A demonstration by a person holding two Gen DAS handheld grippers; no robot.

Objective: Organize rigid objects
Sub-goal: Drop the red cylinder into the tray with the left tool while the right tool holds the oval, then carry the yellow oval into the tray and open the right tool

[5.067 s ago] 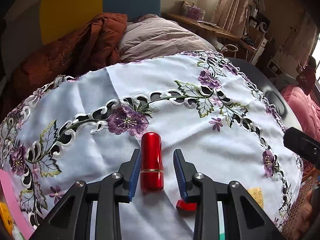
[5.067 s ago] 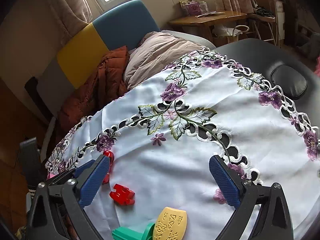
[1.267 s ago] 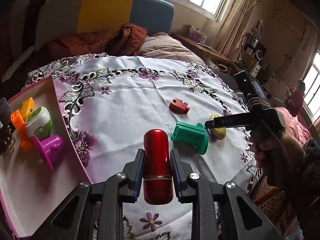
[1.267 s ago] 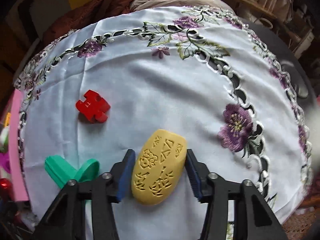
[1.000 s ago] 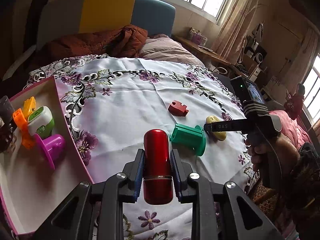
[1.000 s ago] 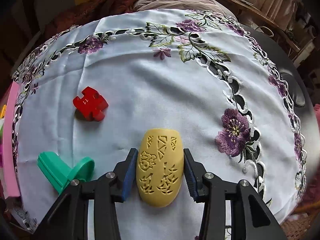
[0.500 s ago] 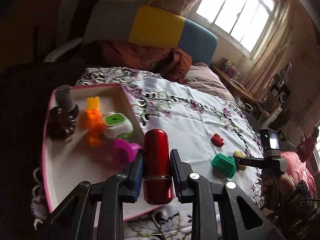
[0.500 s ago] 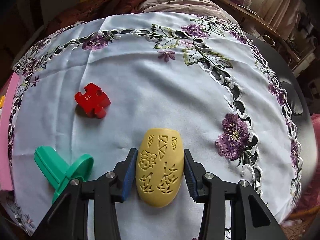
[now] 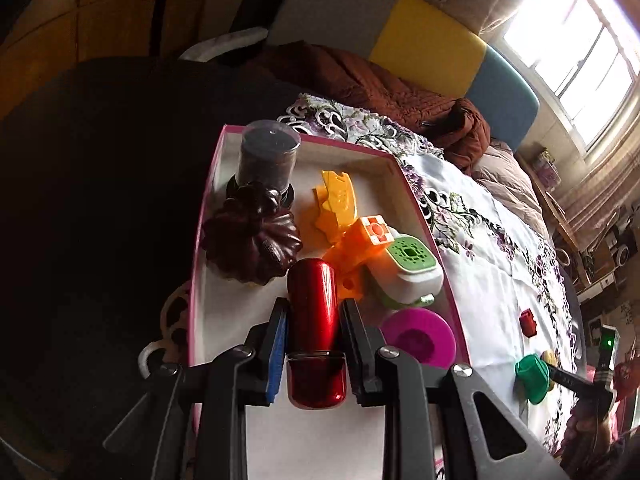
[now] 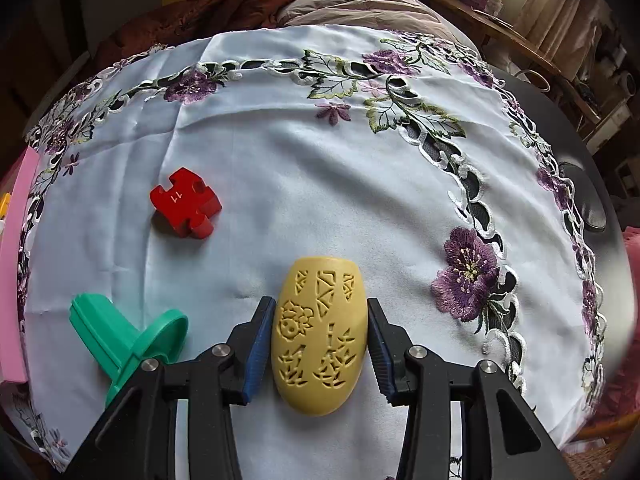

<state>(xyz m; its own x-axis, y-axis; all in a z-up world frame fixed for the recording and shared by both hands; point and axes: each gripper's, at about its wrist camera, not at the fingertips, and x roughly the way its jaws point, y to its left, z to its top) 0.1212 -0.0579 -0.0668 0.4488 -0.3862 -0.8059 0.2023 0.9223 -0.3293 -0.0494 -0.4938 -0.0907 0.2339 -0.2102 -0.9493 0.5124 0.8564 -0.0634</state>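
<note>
My left gripper (image 9: pixel 315 304) is shut on a glossy red cylinder (image 9: pixel 314 304) and holds it over the white floor of a pink-rimmed box (image 9: pixel 416 208). The cylinder's tip points toward a dark brown flower-shaped piece (image 9: pixel 250 238) and an orange block (image 9: pixel 360 248). In the right wrist view my right gripper (image 10: pixel 320 304) is shut on a yellow oval piece with carved patterns (image 10: pixel 320 332), low over the white embroidered cloth (image 10: pixel 320 184). A red puzzle piece (image 10: pixel 185 208) and a green spool (image 10: pixel 124 336) lie to its left.
The box also holds a dark lidded jar (image 9: pixel 266 160), a yellow piece (image 9: pixel 336 200), a white and green gadget (image 9: pixel 408 268) and a magenta spool (image 9: pixel 418 338). The box's pink edge (image 10: pixel 12 280) shows at the right wrist view's left. A brown jacket (image 9: pixel 400 92) lies beyond the cloth.
My left gripper has swung left with the red cylinder, from over the cloth to over the box, and has rolled. The right gripper stays still on the yellow piece.
</note>
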